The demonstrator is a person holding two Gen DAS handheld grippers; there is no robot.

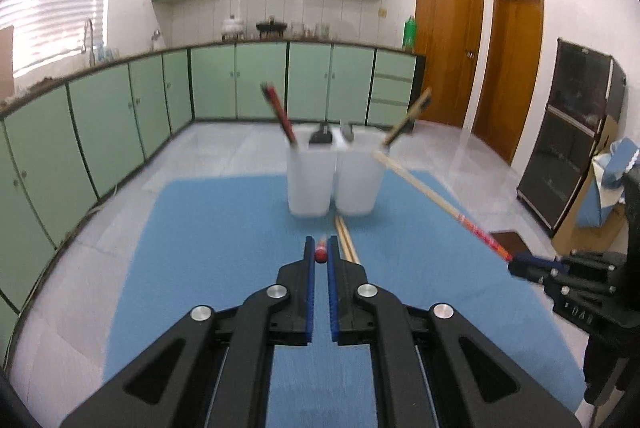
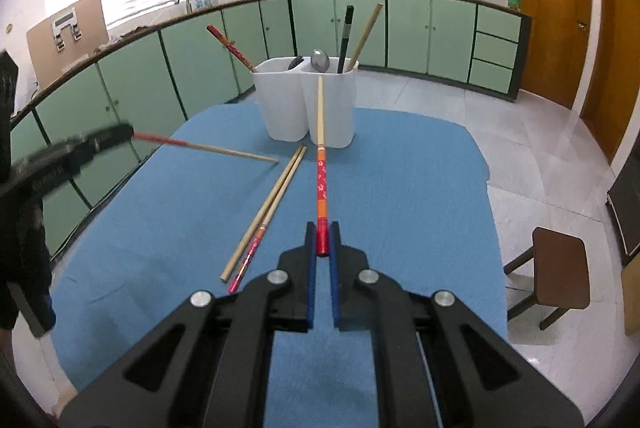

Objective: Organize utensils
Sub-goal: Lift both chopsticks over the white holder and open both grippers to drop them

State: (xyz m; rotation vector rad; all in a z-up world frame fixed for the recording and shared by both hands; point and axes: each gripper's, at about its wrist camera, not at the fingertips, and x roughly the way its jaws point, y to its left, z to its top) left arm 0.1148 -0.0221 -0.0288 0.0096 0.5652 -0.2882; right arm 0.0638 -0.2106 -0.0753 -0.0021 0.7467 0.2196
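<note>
Black two-finger right gripper [image 2: 323, 242] fills the bottom centre of the right wrist view, jaws clamped on the red end of a long bamboo chopstick with a red-and-orange patterned handle [image 2: 320, 148], which runs up the middle of the frame toward the holder. Left gripper [image 1: 321, 255] sits bottom centre of the left wrist view, jaws narrow and pinching the red butt of a second bamboo chopstick [image 2: 208, 147], seen end-on there; in the right wrist view it crosses the left-centre, tip hanging above the cloth.

Blue cloth-covered worktop [image 2: 400, 188] spans mid-frame. White plastic twin-compartment utensil holder [image 2: 306, 100] stands upper centre, already carrying a red chopstick, dark and pale sticks, and spoons. Loose pair of chopsticks [image 2: 268, 216] lies on the cloth, just left of centre.

Judgement: both sticks are lifted and not yet placed.

Risks:
- Grip is at the very end, so the long stick may pivot or slip.
- A tip may strike the holder's rim or the utensils inside it and tip the light holder.
- Two sticks converging could cross.
</note>
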